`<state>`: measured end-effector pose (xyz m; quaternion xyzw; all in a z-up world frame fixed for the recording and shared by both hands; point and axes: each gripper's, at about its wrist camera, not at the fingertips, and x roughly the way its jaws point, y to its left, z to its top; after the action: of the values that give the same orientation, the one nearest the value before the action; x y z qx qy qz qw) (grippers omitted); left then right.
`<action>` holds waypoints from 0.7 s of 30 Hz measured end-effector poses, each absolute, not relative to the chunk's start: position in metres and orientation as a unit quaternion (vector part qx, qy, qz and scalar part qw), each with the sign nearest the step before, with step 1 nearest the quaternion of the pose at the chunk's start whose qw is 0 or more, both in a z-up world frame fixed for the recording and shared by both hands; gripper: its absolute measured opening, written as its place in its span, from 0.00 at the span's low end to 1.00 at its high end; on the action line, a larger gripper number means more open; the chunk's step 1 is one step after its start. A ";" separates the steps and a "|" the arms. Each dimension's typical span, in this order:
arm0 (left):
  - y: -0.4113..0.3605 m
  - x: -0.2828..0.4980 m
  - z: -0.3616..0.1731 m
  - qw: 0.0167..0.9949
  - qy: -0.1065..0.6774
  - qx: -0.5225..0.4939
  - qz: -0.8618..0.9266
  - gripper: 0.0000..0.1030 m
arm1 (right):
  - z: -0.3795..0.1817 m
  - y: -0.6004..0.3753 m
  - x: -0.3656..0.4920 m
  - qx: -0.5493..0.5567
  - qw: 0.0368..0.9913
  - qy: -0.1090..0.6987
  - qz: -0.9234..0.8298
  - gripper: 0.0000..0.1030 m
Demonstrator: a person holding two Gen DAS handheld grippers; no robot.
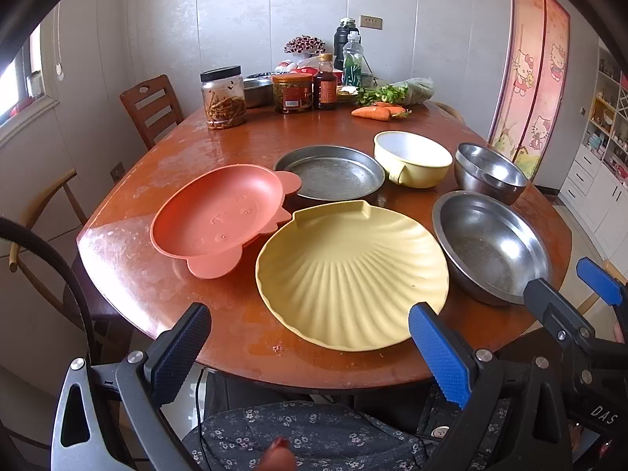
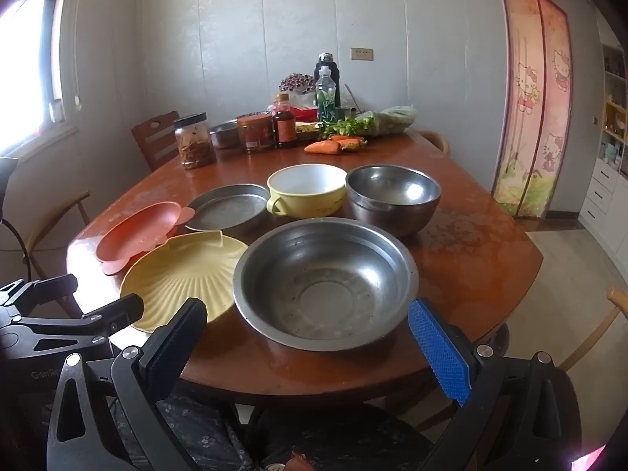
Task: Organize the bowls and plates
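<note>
On the brown table [image 1: 157, 294] lie an orange animal-shaped plate [image 1: 219, 216], a yellow shell-shaped plate [image 1: 349, 274], a round metal pan [image 1: 329, 172], a yellow handled bowl [image 1: 412, 159], a small steel bowl [image 1: 488, 172] and a large steel bowl [image 1: 490, 247]. My left gripper [image 1: 308, 322] hangs open over the table's near edge, in front of the shell plate, touching nothing. My right gripper [image 2: 308, 310] is open just short of the large steel bowl [image 2: 325, 282], with nothing between its fingers. Each gripper shows at the edge of the other's view.
Jars [image 1: 223, 98], bottles [image 1: 325, 82], carrots [image 1: 373, 113] and greens [image 1: 396, 92] crowd the table's far end. Wooden chairs [image 1: 151, 108] stand at the left. A person's flowered clothing [image 1: 306, 431] is below the near table edge. A curtained doorway [image 2: 537, 98] is at the right.
</note>
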<state>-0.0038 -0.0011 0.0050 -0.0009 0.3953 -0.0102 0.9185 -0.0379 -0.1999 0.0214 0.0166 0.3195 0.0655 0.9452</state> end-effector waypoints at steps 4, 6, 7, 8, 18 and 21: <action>-0.002 -0.003 0.005 0.919 0.395 -0.001 -0.011 0.99 | 0.023 -0.202 -0.038 0.016 0.945 0.319 0.064 1.00; -0.003 -0.003 0.005 0.919 0.394 0.001 -0.011 0.99 | 0.023 -0.201 -0.038 0.015 0.945 0.319 0.063 1.00; -0.003 -0.003 0.005 0.919 0.395 0.001 -0.012 0.99 | 0.022 -0.202 -0.038 0.014 0.945 0.320 0.063 1.00; -0.003 -0.003 0.005 0.919 0.395 0.001 -0.012 0.99 | 0.022 -0.202 -0.038 0.013 0.945 0.320 0.062 1.00; -0.004 -0.004 0.005 0.920 0.392 0.001 -0.011 0.99 | 0.020 -0.204 -0.037 0.014 0.945 0.321 0.057 1.00; -0.004 -0.005 0.005 0.920 0.392 0.001 -0.012 0.99 | 0.020 -0.203 -0.038 0.012 0.945 0.321 0.059 1.00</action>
<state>-0.0048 -0.0040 0.0050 0.0012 0.3918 -0.0118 0.9200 -0.0381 -0.2032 0.0201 0.0125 0.3206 0.0593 0.9453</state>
